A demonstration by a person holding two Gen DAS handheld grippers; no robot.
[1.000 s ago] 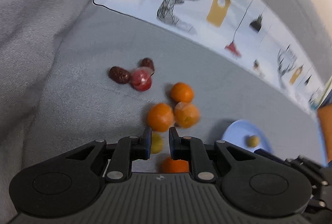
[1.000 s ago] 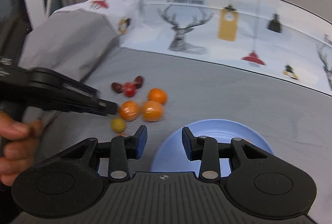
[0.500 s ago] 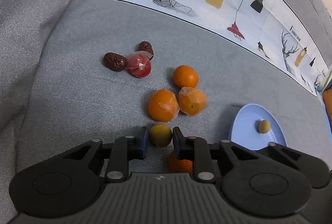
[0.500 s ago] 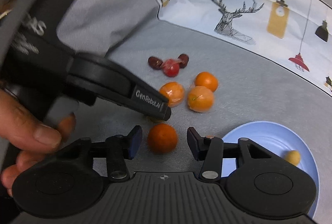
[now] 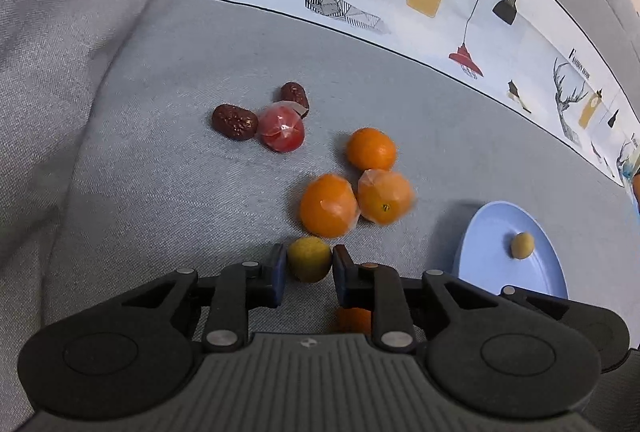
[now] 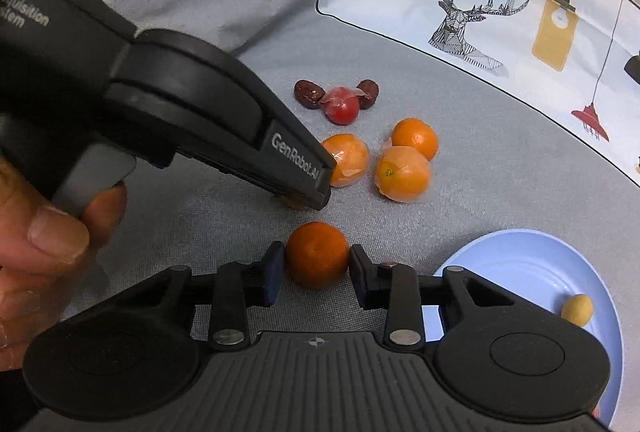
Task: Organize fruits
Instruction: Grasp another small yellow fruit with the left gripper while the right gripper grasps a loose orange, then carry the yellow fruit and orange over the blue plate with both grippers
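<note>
Our left gripper [image 5: 309, 267] pinches a small yellow fruit [image 5: 309, 258] between its pads; our right gripper [image 6: 316, 264] is closing, pads already squeezing a mandarin [image 6: 317, 254] on the grey sofa [image 6: 500, 192].

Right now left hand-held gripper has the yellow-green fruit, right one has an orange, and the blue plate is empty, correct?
Not quite: the blue plate already holds one small yellowish fruit, as the right wrist view shows. The rest stands: left hand-held gripper on the yellow-green fruit, right hand-held gripper closing on the orange.
</note>
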